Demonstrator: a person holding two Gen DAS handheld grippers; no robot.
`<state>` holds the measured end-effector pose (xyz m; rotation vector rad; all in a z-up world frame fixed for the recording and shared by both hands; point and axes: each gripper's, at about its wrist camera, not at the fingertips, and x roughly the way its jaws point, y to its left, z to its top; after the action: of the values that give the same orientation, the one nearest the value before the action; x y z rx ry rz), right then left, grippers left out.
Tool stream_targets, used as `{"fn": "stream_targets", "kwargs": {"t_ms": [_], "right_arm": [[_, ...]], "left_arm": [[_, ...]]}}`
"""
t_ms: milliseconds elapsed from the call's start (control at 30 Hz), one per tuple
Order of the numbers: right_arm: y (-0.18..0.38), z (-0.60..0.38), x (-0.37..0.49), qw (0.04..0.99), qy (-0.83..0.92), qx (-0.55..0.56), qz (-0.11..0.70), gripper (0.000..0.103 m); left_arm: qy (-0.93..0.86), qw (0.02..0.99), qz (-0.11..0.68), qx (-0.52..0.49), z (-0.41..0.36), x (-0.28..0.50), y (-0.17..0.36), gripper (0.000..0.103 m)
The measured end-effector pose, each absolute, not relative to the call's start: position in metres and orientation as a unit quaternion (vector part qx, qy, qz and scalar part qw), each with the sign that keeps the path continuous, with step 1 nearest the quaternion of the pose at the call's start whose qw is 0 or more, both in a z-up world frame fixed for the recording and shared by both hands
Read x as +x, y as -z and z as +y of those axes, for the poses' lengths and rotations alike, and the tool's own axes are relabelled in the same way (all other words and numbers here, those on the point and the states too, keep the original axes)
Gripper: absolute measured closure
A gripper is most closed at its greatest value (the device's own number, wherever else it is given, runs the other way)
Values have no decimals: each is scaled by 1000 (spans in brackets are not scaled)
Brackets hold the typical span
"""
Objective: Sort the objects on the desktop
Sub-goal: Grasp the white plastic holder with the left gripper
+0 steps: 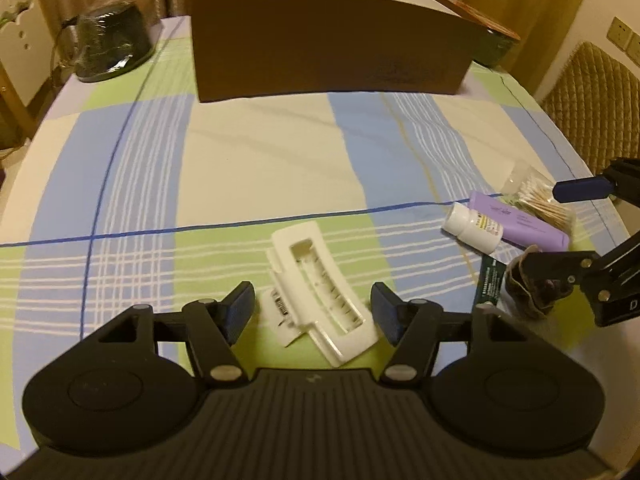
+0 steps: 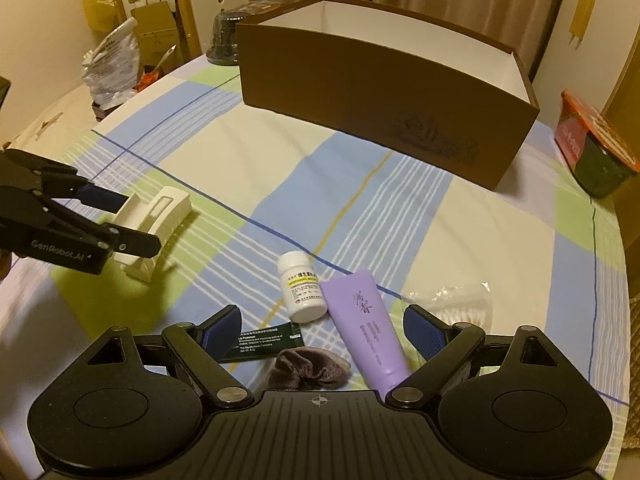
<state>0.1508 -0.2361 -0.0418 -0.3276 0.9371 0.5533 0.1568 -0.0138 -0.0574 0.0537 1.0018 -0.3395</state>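
My left gripper [image 1: 314, 312] is open, its fingers on either side of a white plastic holder [image 1: 320, 288] lying on the checked cloth; it also shows in the right wrist view [image 2: 154, 220]. My right gripper [image 2: 324, 332] is open over a purple tube [image 2: 366, 320], a white pill bottle [image 2: 302, 286], a brown cloth pouch [image 2: 306, 368] and a dark green packet [image 2: 264, 342]. A bag of cotton swabs [image 2: 460, 308] lies to the right. A large brown box [image 2: 384, 92], open on top, stands at the back.
A wrapped dark bowl [image 1: 108, 42] stands at the back left of the table. A red-lidded dark container [image 2: 596, 148] stands at the right edge. Chairs [image 1: 592, 96] and bags [image 2: 112, 64] surround the table.
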Motion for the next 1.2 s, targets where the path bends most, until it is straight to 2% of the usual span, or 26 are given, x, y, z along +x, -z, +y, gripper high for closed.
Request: {"fn": "stream_targets", "kwargs": {"t_ms": [167,500,1067,1100,1133,1200], "right_arm": [[45,-233,152,840,-265,-157,447,12],[45,-229,153,839,-267,-158,447,12],[52,-215,162,829,-285,-170,449,12],[52,-214,163,828,-287,-172,449,12],[53,-214,163,827,-288,-174,449,12],[54,-213,165,826,-292,-178,449,12]], "left_arm": [[161,867,472,27,-14,150,58,45],[174,862,475,33,-14,156,63,56],[176,866,462,71,-5,161,66,57],[176,866,463,73,-6,161,67,58],[176,866,463,74,-6,162,67,64],[177,866,462,75,-6,162,68,67]]}}
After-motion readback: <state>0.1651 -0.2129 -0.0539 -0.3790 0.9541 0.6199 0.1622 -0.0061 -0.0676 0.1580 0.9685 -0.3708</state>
